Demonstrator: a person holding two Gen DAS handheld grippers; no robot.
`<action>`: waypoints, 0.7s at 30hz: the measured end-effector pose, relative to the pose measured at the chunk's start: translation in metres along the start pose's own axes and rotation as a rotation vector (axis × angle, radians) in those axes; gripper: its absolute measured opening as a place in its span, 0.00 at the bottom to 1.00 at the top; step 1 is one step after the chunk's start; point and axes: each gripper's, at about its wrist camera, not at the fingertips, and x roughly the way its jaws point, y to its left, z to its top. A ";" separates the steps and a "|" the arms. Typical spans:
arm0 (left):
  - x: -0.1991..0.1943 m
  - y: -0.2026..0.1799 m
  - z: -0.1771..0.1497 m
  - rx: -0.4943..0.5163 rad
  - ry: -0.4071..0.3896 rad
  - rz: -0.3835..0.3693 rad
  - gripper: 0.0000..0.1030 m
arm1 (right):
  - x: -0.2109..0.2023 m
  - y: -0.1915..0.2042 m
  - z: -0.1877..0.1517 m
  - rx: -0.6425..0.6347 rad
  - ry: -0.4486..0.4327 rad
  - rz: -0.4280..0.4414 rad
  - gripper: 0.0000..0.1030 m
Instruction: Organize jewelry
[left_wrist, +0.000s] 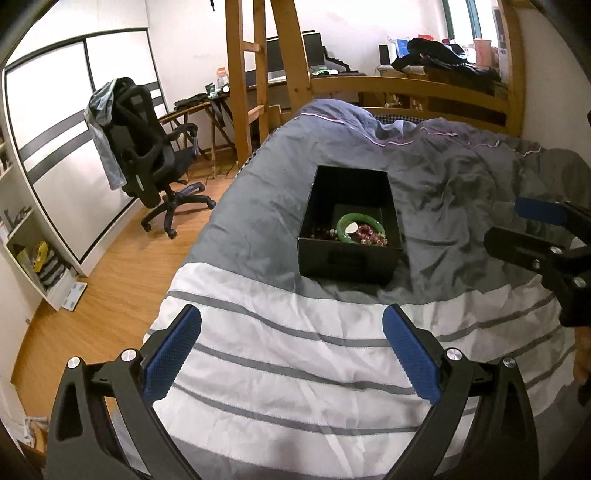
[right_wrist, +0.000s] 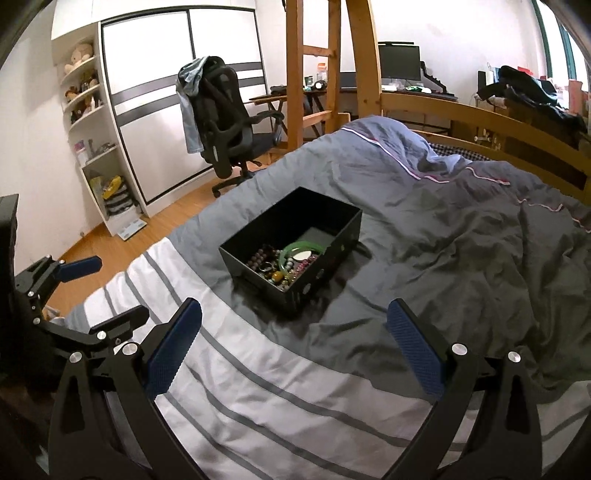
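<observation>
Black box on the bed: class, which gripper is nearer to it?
Neither clearly: left gripper and right gripper both hang open short of the box, apart from it.

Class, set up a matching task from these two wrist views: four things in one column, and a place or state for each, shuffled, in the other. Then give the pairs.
Column 1
1. green bangle
2. black box
3. office chair
4. left gripper

Column 2
A. draped with a light blue garment
B. open, holding nothing
C. lying among beads in the box
D. resting on the grey duvet

Pairs: 1-C, 2-D, 3-A, 4-B
</observation>
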 end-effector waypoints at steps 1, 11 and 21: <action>0.003 -0.001 -0.001 -0.004 0.001 -0.006 0.94 | 0.000 0.001 -0.002 -0.010 -0.006 0.001 0.96; 0.018 0.002 0.008 -0.036 -0.018 -0.037 0.94 | -0.001 0.006 -0.006 -0.073 -0.049 -0.029 0.96; 0.020 -0.002 0.009 -0.021 -0.017 -0.035 0.94 | 0.002 0.003 -0.007 -0.065 -0.041 -0.044 0.96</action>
